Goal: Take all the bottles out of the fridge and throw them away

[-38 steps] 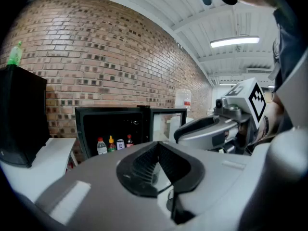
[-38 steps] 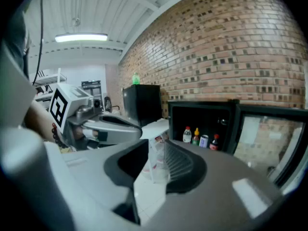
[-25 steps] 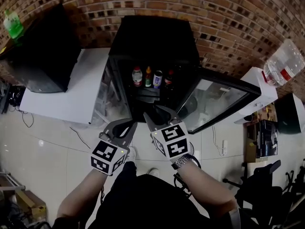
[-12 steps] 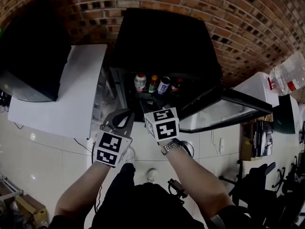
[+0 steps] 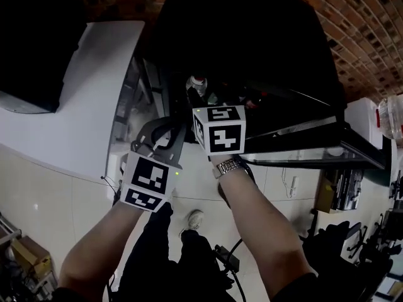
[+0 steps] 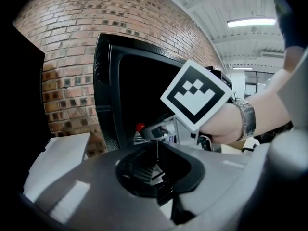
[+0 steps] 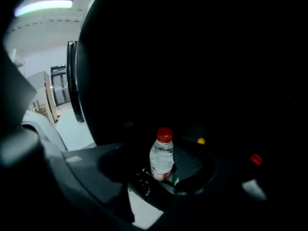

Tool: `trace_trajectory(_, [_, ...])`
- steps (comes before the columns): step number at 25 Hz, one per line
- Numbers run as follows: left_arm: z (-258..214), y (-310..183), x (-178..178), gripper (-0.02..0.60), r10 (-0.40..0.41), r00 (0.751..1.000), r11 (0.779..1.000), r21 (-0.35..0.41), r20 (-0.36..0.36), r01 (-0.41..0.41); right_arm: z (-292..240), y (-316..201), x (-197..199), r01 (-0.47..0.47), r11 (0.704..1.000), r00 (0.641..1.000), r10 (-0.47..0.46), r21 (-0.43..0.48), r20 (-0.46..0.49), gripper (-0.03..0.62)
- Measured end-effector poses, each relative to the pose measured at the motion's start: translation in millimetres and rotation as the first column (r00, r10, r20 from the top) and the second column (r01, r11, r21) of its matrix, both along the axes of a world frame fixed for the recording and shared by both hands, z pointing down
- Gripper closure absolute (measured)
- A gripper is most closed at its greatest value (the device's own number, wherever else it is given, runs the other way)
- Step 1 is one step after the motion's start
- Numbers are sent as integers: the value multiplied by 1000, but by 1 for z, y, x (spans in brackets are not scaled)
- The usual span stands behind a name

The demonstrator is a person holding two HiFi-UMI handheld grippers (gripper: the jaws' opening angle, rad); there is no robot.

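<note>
Seen from the head view, a red brick wall (image 5: 371, 36) fills the corner at 1 o'clock. A white tabletop (image 5: 75, 106) slants across 10 o'clock, with a black box-shaped appliance (image 5: 28, 49) beside it at 11. Pale glossy floor tiles (image 5: 50, 200) lie at 8 o'clock, and a cardboard box (image 5: 22, 260) sits at 7. In the left gripper view a ceiling strip light (image 6: 252, 22) glows at 2 o'clock.

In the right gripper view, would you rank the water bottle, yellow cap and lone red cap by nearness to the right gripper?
1. Water bottle, between the right gripper's jaws, which have just been opening.
2. Yellow cap, behind it, to the right.
3. Lone red cap, farthest right.
</note>
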State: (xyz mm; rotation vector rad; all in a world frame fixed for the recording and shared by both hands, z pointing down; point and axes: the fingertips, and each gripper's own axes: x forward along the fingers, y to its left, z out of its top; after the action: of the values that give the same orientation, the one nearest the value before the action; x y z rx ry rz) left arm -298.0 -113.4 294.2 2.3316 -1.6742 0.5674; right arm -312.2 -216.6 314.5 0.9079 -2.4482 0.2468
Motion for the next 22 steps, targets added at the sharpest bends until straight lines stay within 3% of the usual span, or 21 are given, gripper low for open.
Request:
trace_trajectory(14, [31, -4, -8, 578, -54, 998, 998, 19, -16, 55, 35, -48, -20, -48, 997, 997, 52, 65, -60, 367])
trace_trajectory(16, [31, -1, -11, 578, -59, 998, 998, 17, -10, 59, 34, -49, -21, -52, 996, 997, 55, 67, -55, 405])
trace_trajectory(22, [33, 4, -18, 578, -73, 997, 997, 7, -3, 73, 28, -37, -22, -37, 997, 999, 39, 66, -21, 438])
